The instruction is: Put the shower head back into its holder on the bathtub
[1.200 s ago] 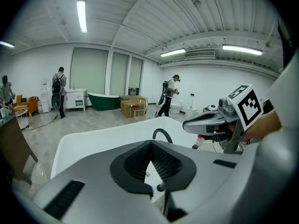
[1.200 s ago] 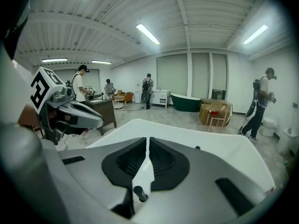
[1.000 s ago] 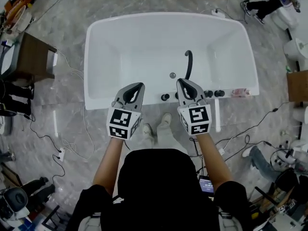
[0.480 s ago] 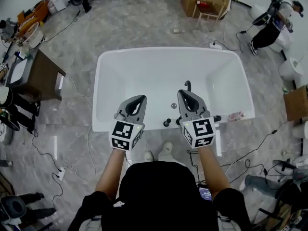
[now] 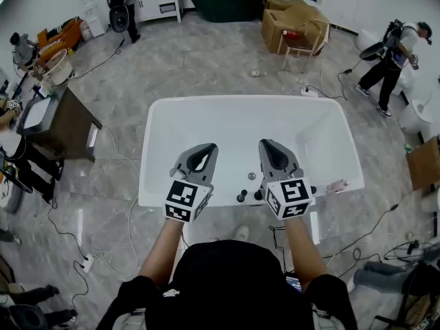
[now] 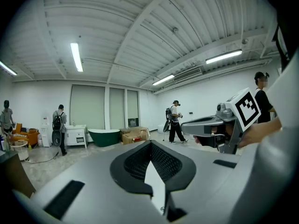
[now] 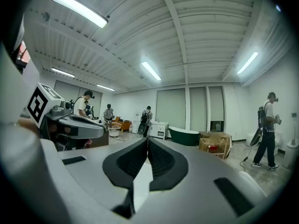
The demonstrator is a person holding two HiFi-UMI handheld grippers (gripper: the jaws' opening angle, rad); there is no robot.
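The left claw (image 5: 210,148) and right claw (image 5: 265,144) are seen pressed together, empty, above the white rectangular bathtub (image 5: 145,162). The shower head cannot be made out, so a grasp beside the small black knobs (image 5: 242,196) could be misjudged.

White freestanding bathtub (image 5: 240,100): rectangular with rounded corners, upright, long side facing the viewer. Its interior is plain white, with a small round drain (image 5: 251,176) on the floor close to the near wall. Small black fittings (image 5: 242,196) stand on the near rim, just right of centre; one is possibly the holder, though the view is too small to confirm. The shower head cannot be made out.
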